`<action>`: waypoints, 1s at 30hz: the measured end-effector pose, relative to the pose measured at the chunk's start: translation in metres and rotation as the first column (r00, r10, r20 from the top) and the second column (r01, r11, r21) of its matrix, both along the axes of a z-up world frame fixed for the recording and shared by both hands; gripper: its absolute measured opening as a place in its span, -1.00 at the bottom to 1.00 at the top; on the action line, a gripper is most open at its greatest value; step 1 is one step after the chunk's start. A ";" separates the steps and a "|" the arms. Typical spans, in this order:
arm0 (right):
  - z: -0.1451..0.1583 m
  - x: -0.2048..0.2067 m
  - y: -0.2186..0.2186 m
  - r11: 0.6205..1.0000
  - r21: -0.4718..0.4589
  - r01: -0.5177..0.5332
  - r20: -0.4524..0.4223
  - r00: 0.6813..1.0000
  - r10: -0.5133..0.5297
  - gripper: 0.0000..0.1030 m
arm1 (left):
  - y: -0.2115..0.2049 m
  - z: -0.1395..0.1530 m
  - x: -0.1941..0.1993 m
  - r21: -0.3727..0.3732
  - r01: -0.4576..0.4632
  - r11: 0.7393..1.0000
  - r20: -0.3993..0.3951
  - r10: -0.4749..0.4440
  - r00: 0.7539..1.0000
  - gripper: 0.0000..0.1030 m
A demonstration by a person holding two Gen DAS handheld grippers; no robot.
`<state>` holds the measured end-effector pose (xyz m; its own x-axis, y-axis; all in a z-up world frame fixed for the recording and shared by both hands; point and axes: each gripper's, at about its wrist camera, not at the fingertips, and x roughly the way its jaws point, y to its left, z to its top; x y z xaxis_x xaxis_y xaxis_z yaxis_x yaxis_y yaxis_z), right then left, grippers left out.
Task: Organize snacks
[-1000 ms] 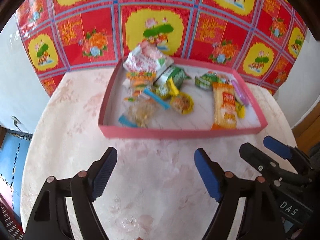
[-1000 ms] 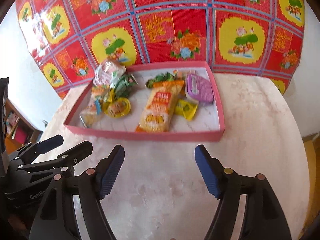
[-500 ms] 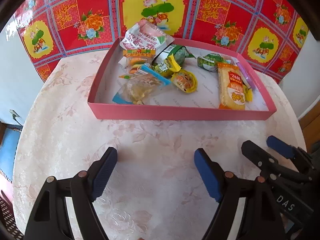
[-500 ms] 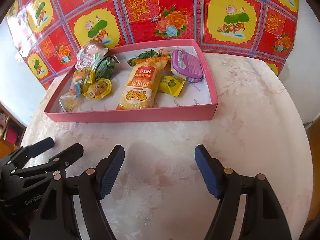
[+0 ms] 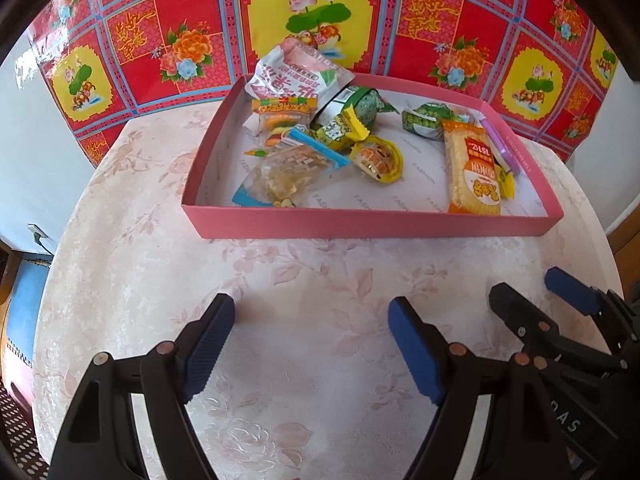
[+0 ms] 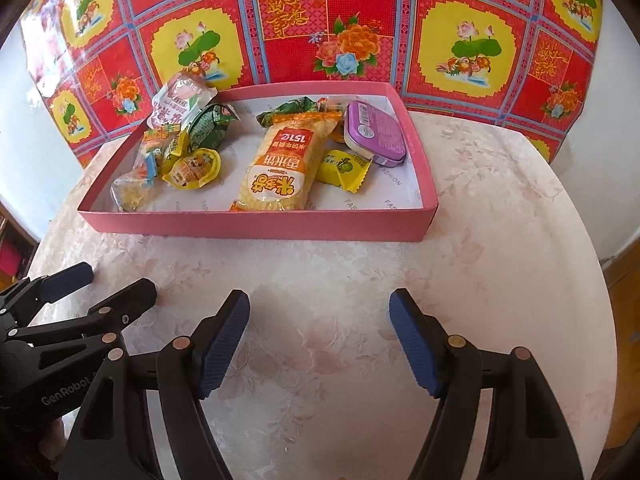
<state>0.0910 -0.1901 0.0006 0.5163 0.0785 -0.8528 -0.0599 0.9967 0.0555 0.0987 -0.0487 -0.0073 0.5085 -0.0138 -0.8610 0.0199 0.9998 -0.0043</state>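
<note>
Right now we hover both tools over the bare tablecloth (image 5: pixel 312 280), short of the pink tray (image 5: pixel 372 222) where all the snacks lie. Our left gripper (image 5: pixel 312 340) and right gripper (image 6: pixel 320 336) are both spread wide, grasping nothing. On the left the packets overlap in a heap; the long orange pack (image 6: pixel 280 168), yellow candy (image 6: pixel 344 168) and purple tin (image 6: pixel 374 132) lie at the right. We judge it best to reach over the near wall and take one loose packet at a time by its middle, not a crimped edge.
</note>
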 end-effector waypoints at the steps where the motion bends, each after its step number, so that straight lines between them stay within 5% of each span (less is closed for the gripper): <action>1: 0.000 0.000 0.000 1.000 -0.001 -0.001 0.000 1.000 0.001 0.44 | 0.000 0.000 0.000 0.000 0.000 1.000 0.000 0.000 1.000 0.60; 30: 0.000 0.000 0.002 1.000 -0.019 -0.008 0.002 1.000 0.008 0.45 | 0.002 -0.001 0.000 0.006 -0.001 1.000 0.004 0.000 1.000 0.60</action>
